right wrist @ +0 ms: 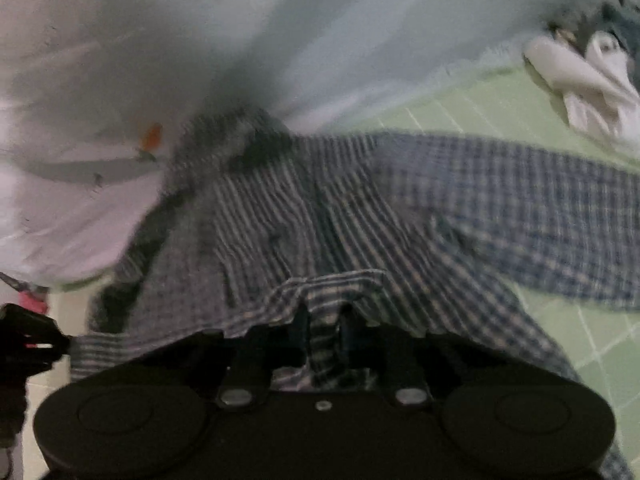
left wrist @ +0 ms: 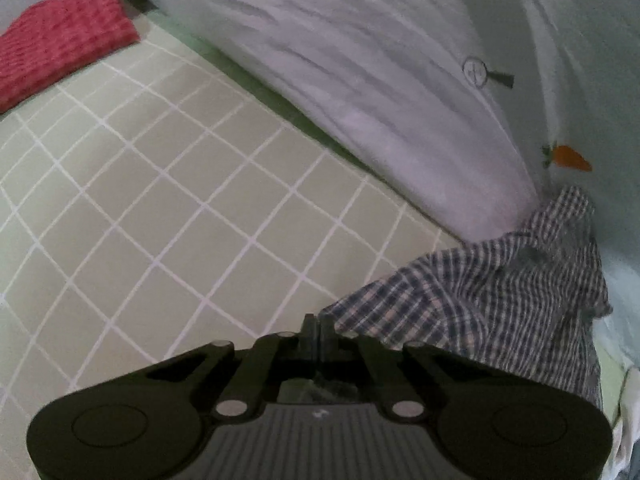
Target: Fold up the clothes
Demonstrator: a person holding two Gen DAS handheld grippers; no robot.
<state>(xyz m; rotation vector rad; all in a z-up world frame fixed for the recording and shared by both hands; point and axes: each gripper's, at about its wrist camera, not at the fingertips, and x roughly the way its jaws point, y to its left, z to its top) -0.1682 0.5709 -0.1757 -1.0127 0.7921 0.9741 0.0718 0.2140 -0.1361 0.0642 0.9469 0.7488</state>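
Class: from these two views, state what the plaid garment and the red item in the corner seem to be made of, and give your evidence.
Blue-and-white plaid garment: thin woven fabric, probably cotton, matte; it crumples and bunches into fine creases. Red textured cloth: looks like a thick knit or waffle-weave textile, matte, with a bumpy raised grid; blur leaves the fibre open.

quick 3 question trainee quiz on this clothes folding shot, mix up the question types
1. True or false: the right gripper has plaid shirt fabric pinched between its fingers.
2. Which colour is the folded textured cloth at the far corner of the grid-pattern sheet? A) blue B) red C) yellow
3. Fill in: the small orange figure on the pale bedding looks like a ____.

Key
1. True
2. B
3. carrot
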